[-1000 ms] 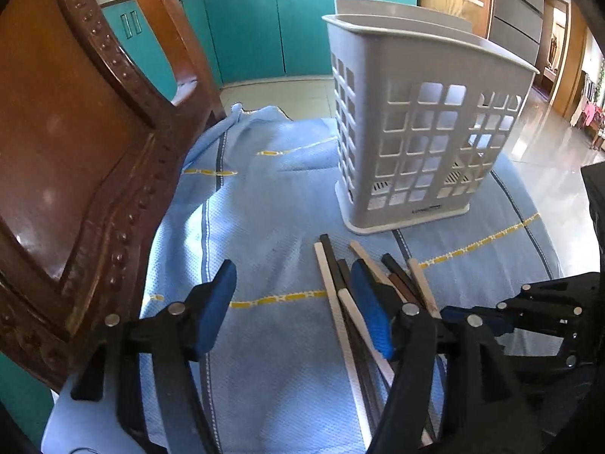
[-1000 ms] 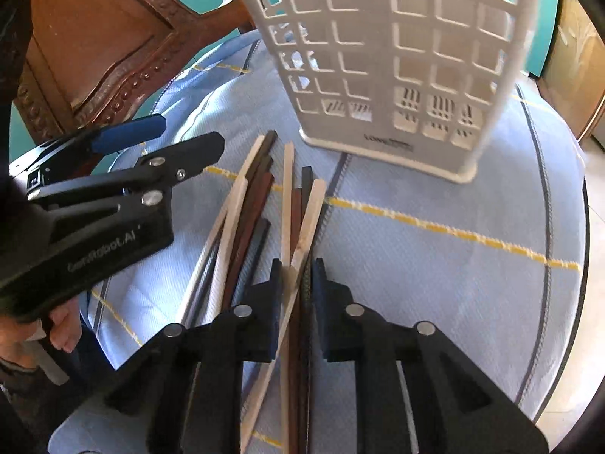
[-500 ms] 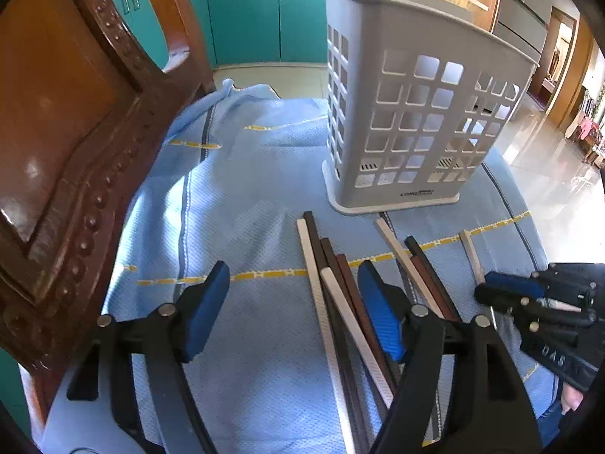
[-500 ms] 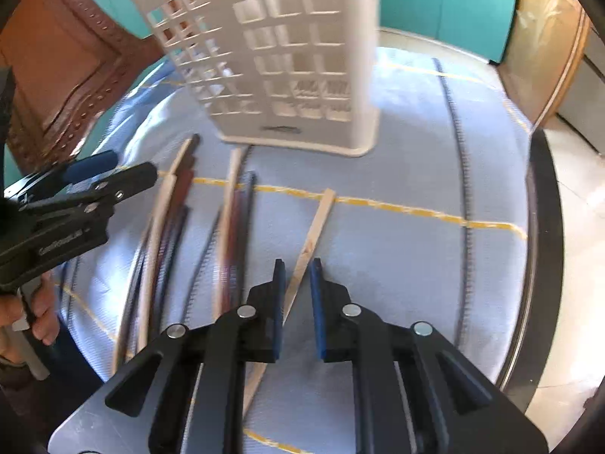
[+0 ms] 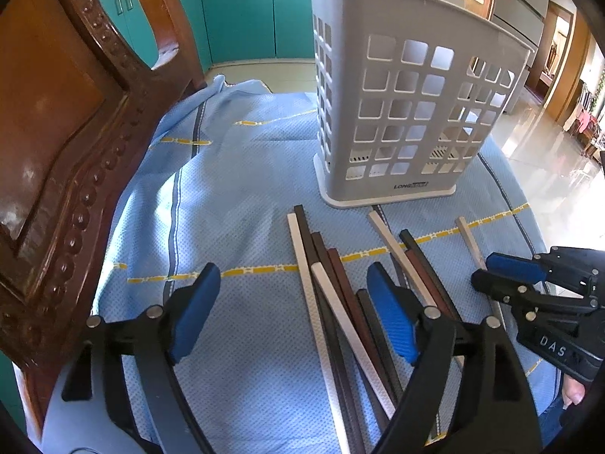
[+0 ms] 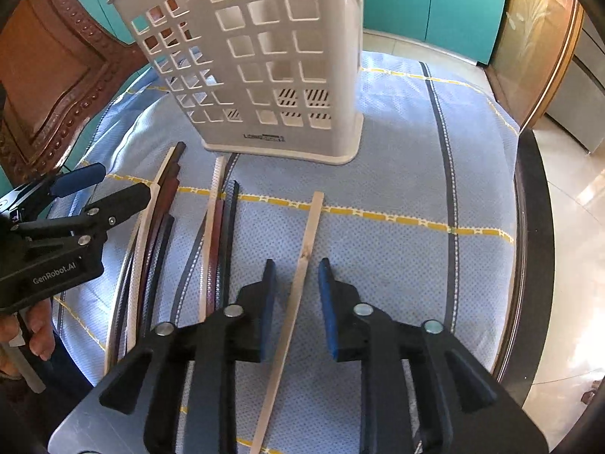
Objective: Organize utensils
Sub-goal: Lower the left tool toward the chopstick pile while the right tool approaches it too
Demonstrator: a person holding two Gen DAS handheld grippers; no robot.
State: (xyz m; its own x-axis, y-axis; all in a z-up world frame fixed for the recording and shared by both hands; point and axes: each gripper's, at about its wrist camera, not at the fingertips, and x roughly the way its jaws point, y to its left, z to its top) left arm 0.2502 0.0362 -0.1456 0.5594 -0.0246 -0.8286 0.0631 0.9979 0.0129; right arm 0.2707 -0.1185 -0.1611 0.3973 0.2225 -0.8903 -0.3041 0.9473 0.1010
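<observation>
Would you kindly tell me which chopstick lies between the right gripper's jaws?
The pale wooden chopstick, lying alone on the cloth, apart from the two bundles to its left.

both wrist views look steeply down from close above the blue cloth [image 5: 234, 189], left one from the left, right one from the right; both share the basket [image 6: 264, 56] far ahead.

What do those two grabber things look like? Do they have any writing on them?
Both are black plastic clamps with two fingers, silver rivets at the joints and flat blue pads inside the tips. The left gripper reads "GenRobot.AI" in white on its side; the right gripper shows the white letters "DAS". No cables or sleeves show.
</observation>
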